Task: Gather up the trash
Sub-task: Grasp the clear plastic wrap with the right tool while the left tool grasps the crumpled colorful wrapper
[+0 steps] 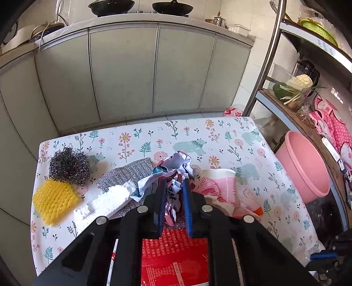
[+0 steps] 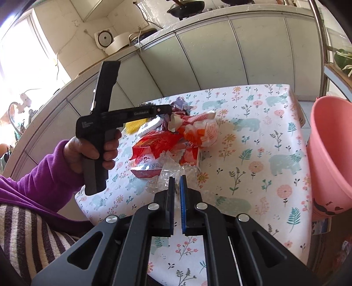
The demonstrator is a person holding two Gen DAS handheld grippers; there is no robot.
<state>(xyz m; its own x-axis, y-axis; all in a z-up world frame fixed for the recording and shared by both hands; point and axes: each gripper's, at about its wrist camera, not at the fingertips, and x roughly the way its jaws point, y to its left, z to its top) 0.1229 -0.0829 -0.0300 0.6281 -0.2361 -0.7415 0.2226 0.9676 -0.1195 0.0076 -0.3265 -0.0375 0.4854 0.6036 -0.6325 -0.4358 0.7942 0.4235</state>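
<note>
2 woks (image 1: 111,6) sit on the counter above grey cabinet doors (image 1: 123,72).

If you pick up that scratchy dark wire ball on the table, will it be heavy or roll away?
The wire scrub ball is mostly air between thin curls, so it is probably light and springy. Its rough, lumpy shape would likely snag the tablecloth rather than roll far.

place: home kitchen | top of frame: two woks (image 1: 140,6) sitting on a counter (image 1: 154,18) over pale cabinet doors (image 1: 123,72) | upper left: rice cooker (image 2: 103,39) standing by a bright window | right: shelf rack (image 1: 308,66) holding vegetables (image 1: 294,85) | centre: flowered table (image 1: 220,136)
</note>
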